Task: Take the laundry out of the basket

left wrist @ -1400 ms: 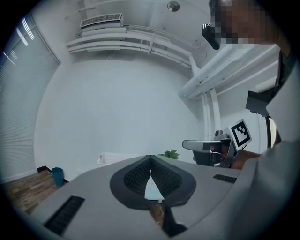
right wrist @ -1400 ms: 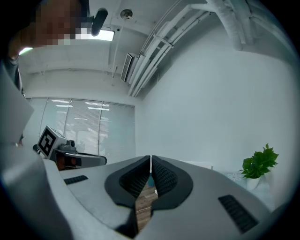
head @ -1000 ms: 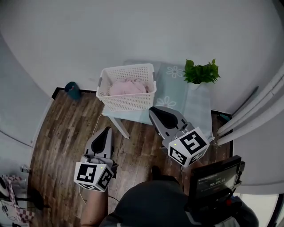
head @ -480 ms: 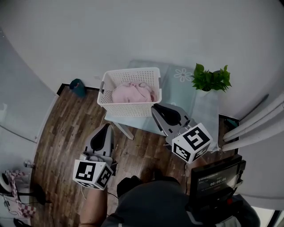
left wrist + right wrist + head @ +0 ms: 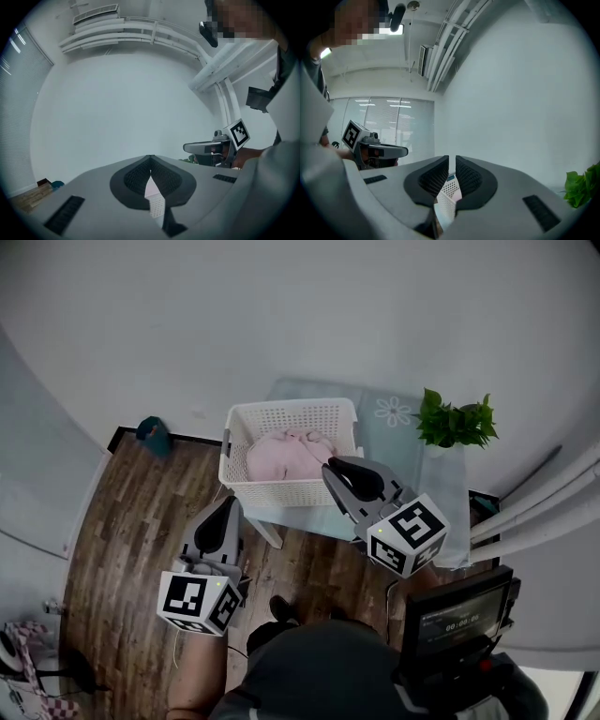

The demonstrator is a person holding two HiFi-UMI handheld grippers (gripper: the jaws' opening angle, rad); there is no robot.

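A white perforated basket (image 5: 281, 491) stands on a small table with a pale blue flowered cloth (image 5: 398, 442). Pink laundry (image 5: 289, 456) lies heaped inside it. My right gripper (image 5: 330, 468) is shut and empty, its tip over the basket's front right corner, just beside the laundry. My left gripper (image 5: 228, 503) is shut and empty, low over the wooden floor at the basket's front left corner. In the right gripper view a strip of the basket (image 5: 449, 188) shows below the closed jaws of the right gripper (image 5: 452, 159). The left gripper (image 5: 150, 158) shows its tips meeting.
A green potted plant (image 5: 457, 420) stands on the table's right end and shows again as the plant (image 5: 581, 185). A teal object (image 5: 152, 430) lies on the floor by the wall. White pipes (image 5: 544, 507) run at the right. A black screen (image 5: 455, 620) sits near my body.
Both grippers have come closer to the basket. The right gripper's tip, earlier short of the basket's front, now sits over its front right corner. Both stay shut.
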